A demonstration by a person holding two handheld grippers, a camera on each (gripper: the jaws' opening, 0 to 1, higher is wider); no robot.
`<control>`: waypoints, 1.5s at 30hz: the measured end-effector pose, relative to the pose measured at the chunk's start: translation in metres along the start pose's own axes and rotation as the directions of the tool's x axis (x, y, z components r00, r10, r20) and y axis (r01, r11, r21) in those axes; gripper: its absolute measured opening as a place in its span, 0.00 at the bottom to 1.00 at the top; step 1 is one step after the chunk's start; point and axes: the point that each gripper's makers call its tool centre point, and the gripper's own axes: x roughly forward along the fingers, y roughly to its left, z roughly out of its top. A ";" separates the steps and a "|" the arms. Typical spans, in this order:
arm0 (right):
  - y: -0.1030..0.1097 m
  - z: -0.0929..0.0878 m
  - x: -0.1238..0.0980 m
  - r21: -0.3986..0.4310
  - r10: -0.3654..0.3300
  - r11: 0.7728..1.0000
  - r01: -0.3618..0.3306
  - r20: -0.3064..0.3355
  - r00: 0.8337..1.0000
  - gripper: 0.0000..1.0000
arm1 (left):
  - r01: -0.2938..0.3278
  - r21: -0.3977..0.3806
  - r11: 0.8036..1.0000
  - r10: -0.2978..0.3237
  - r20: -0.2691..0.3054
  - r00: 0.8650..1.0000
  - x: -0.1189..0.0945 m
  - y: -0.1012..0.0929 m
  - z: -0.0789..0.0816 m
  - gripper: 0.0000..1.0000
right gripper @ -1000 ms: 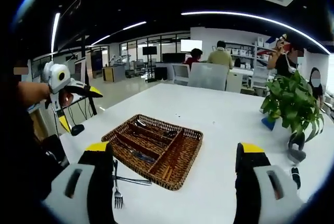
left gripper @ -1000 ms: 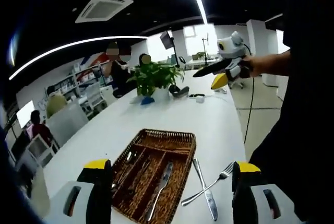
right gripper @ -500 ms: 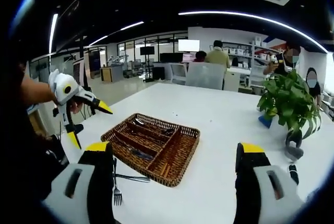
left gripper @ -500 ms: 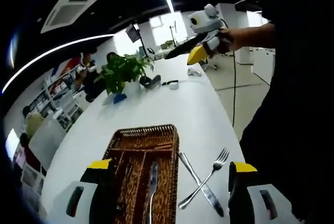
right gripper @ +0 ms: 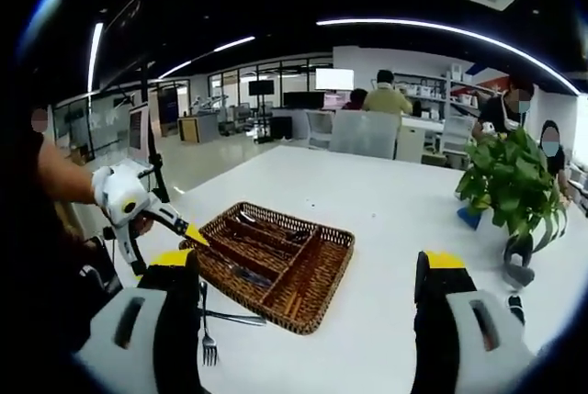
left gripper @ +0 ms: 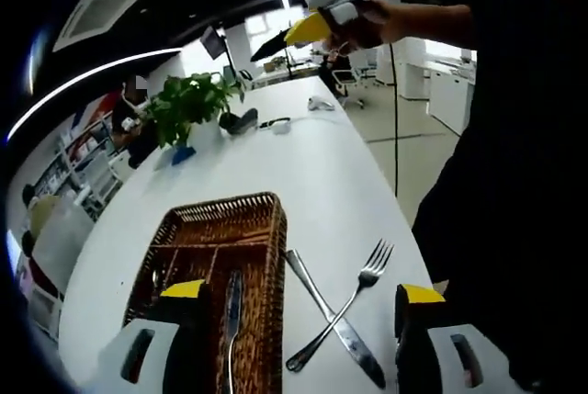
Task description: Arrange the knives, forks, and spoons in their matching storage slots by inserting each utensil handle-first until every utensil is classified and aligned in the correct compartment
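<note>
A brown woven wicker cutlery tray [left gripper: 266, 229] with long divided slots sits on the long white table [left gripper: 340, 183]. In the left gripper view one silver knife [left gripper: 229, 320] lies in a slot of the tray, and more utensils lie in the darker slots, too dim to count. Just beside the tray, on the bare table, one silver table knife [left gripper: 333, 318] and one silver fork [left gripper: 344, 307] lie crossed over each other in an X, touching.

The left gripper [left gripper: 294, 343], with two yellow-tipped black jaws, hangs above the near end of the tray, its jaws wide apart and holding nothing. In the right gripper view it shows as a white body [right gripper: 138, 206] held in a hand beside the tray [right gripper: 276, 261].

The right gripper [right gripper: 308, 320] is likewise spread wide and empty; in the left gripper view it is raised high [left gripper: 317, 8] above the table's far end. One green potted plant [right gripper: 505, 183] stands further along the table.
</note>
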 end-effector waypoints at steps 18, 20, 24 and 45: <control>-0.020 0.008 -0.010 0.024 -0.057 0.998 0.056 0.032 0.998 0.99 | 0.181 0.061 0.982 -0.177 -0.056 0.983 0.056 -0.036 -0.034 0.53; -0.021 0.005 -0.010 0.029 -0.061 0.998 0.061 0.028 0.998 0.99 | 0.187 0.099 0.977 -0.182 -0.062 0.981 0.062 -0.037 -0.036 0.51; -0.022 0.002 -0.012 0.028 -0.065 0.998 0.064 0.018 0.998 0.99 | 0.247 0.141 0.959 -0.236 -0.093 0.967 0.070 -0.050 -0.045 0.44; -0.025 -0.005 -0.012 0.046 -0.075 0.996 0.075 0.012 0.997 0.99 | 0.303 0.052 0.952 -0.295 -0.118 0.948 0.089 -0.056 -0.058 0.08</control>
